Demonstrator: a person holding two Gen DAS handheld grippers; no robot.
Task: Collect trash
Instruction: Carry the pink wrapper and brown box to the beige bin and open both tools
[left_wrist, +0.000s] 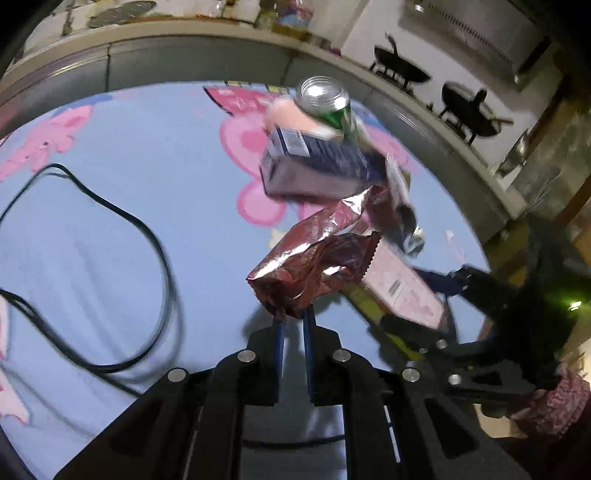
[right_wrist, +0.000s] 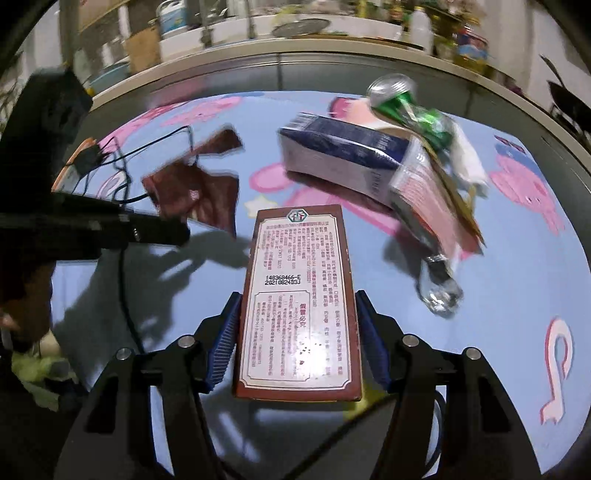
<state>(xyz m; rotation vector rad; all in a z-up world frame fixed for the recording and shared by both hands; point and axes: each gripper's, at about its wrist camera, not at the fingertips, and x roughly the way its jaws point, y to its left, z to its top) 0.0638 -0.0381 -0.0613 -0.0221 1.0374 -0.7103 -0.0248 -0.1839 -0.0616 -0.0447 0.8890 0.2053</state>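
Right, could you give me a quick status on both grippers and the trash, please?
Left gripper shut on foil wrapper. Right gripper holds brown box. Trash pile on blue cloth. Black cable nearby.

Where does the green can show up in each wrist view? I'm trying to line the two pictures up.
Left wrist view: green can sits at top centre, just behind the dark blue box.
Right wrist view: green can lies upper right, blurred, again behind the dark blue box.
Shared landmark: the dark blue box on the blue cloth with pink cartoon figures.
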